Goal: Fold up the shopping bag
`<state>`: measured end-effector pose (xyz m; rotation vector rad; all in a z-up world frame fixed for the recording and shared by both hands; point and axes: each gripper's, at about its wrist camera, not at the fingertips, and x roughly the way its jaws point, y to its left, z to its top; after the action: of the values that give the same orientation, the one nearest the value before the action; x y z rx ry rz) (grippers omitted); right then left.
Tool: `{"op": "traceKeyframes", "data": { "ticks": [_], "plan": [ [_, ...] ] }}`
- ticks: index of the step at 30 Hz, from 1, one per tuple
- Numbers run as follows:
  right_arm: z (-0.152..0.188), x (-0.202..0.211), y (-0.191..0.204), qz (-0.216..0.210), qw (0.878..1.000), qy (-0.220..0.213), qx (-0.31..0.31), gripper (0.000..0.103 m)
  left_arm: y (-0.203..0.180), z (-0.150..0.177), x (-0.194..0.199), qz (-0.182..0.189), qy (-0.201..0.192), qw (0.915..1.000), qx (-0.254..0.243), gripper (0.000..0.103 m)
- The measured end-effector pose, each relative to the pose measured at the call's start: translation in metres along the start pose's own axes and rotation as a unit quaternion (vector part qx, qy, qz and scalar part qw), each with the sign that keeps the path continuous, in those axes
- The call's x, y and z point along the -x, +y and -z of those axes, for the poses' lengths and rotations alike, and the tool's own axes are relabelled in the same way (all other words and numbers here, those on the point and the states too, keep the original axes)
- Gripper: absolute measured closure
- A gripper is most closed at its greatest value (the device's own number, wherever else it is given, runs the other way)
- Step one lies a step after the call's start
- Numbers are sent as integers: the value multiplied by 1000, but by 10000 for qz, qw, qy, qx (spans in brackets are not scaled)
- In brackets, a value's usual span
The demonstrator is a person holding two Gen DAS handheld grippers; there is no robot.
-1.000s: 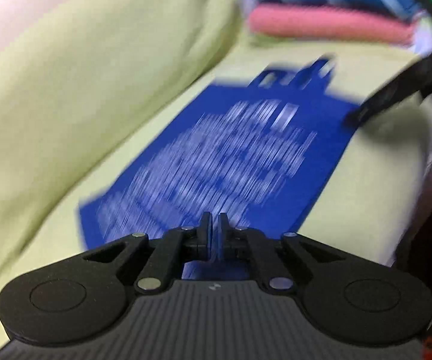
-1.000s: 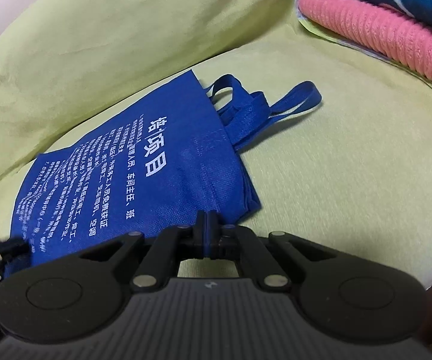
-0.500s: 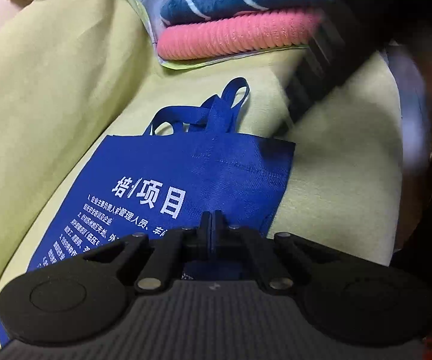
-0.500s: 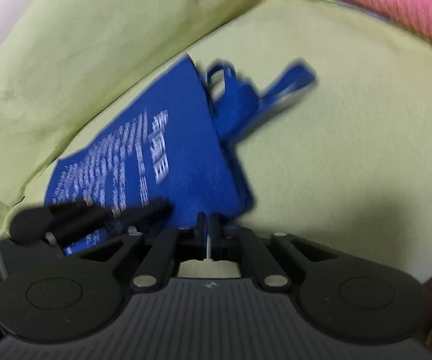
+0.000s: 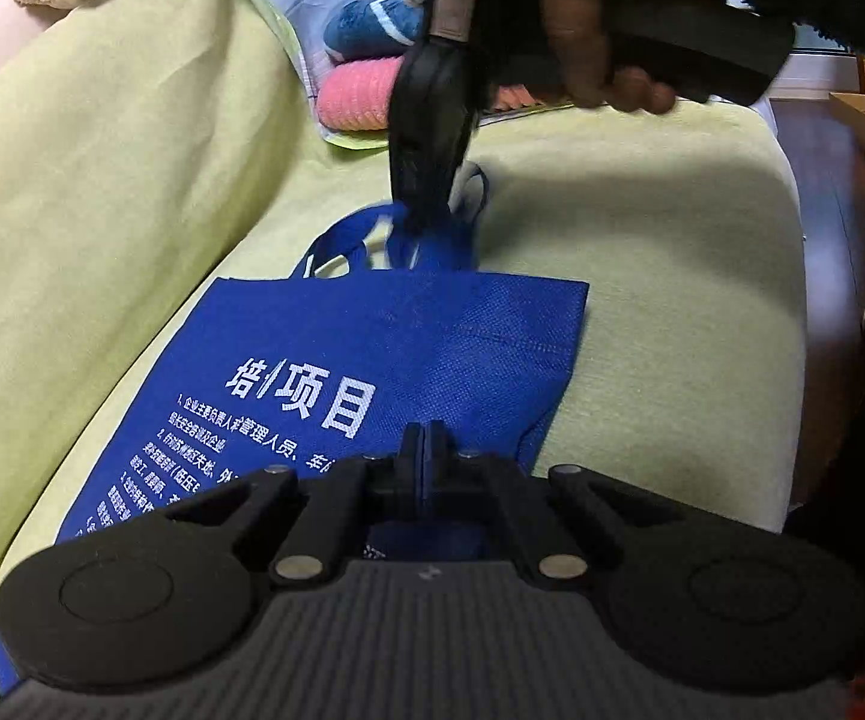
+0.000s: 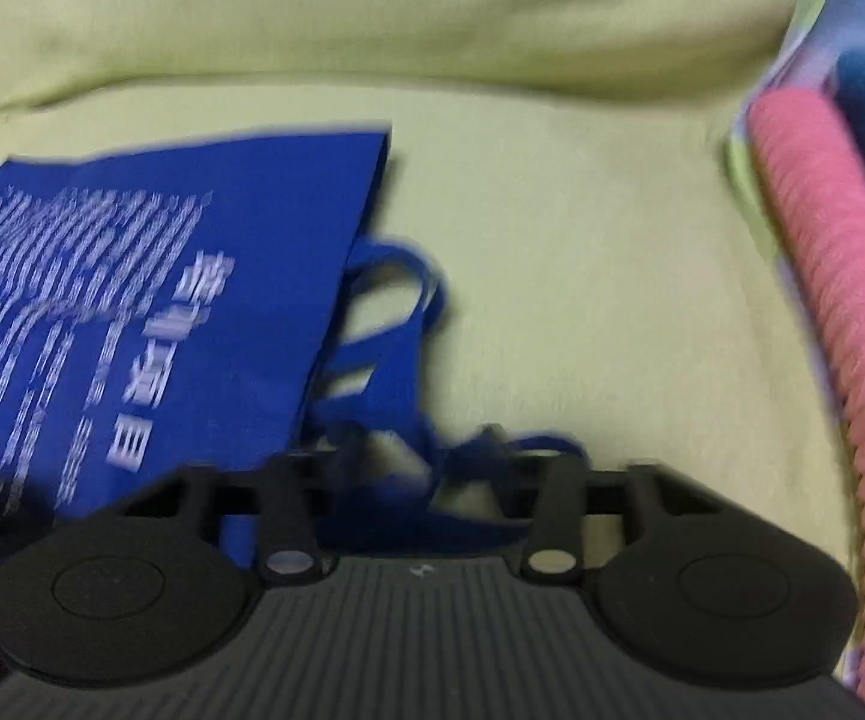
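While the blue shopping bag (image 5: 408,354) lay flat on the green cushion (image 5: 660,252), the left gripper (image 5: 424,450) sat clenched at its near edge. The right gripper (image 5: 426,204) had its tips down among the bag's handles (image 6: 396,360), seemingly pinching them.

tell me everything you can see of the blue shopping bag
The blue shopping bag lies flat on a yellow-green cushion. It looks like non-woven fabric with a fine texture, printed with white Chinese characters in a heading and small lines. Its stitched top hem faces the far end, where the blue strap handles bunch together. The right gripper comes down onto those handles, and the left gripper sits shut over the bag's near side edge. The bag is not yet folded.
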<state>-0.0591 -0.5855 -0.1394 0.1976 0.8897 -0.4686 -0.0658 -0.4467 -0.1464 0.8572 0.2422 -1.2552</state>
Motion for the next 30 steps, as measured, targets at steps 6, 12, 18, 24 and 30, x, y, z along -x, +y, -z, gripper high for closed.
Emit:
{"op": "traceKeyframes", "data": {
  "ticks": [6,12,18,24,30],
  "plan": [
    [-4,61,-44,1703,9609,-1382,-1691,40,0,0,0,-17,3,10000,67,103],
    [20,85,-81,508,9625,-829,-2531,28,4,-2,3,58,53,9999,142,103],
    [72,113,-59,-92,9257,-1436,-3499,33,1,-2,1,-8,61,10000,43,103],
    [109,107,12,-1286,9158,-1297,-3576,88,3,-1,2,50,57,10000,32,103],
    [122,72,58,-1085,9312,-857,-3374,103,6,4,11,3,109,9999,36,103]
  ]
}}
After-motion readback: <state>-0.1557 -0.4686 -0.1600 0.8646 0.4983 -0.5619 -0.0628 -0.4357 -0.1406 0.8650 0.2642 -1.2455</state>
